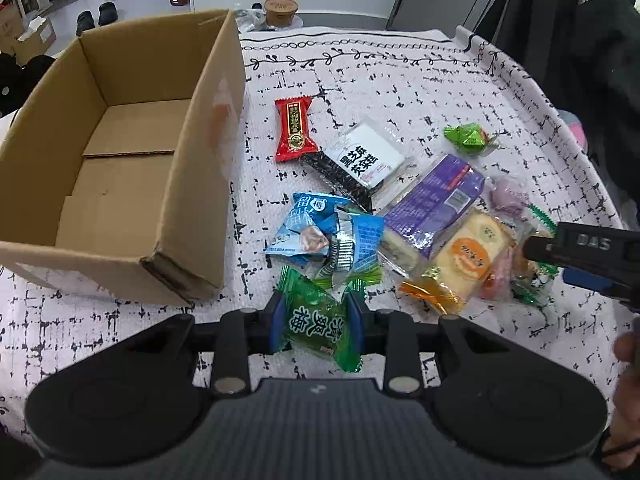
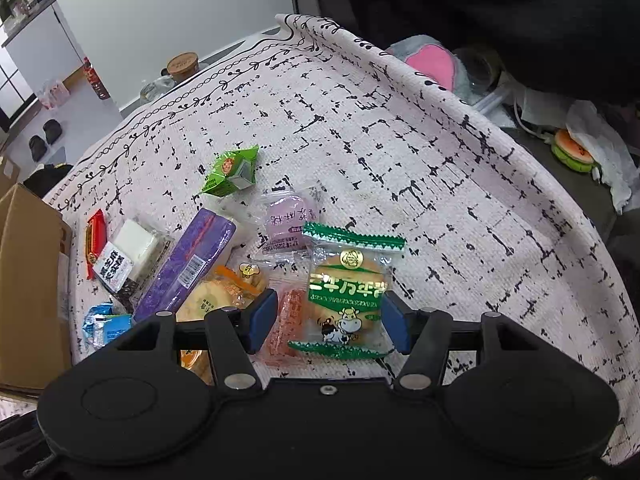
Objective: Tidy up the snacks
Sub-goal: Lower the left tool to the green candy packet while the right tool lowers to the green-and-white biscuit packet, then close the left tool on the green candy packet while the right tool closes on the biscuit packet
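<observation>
While the left tongs pinch a green candy packet at lower centre, cardboard box upper left – right tongs spread around a biscuit packet, desk beneath.

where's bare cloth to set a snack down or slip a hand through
Free: the cardboard box floor, and the cloth beyond the green triangular packet toward its far and right edges. Crowded: the snack pile between both grippers.
</observation>
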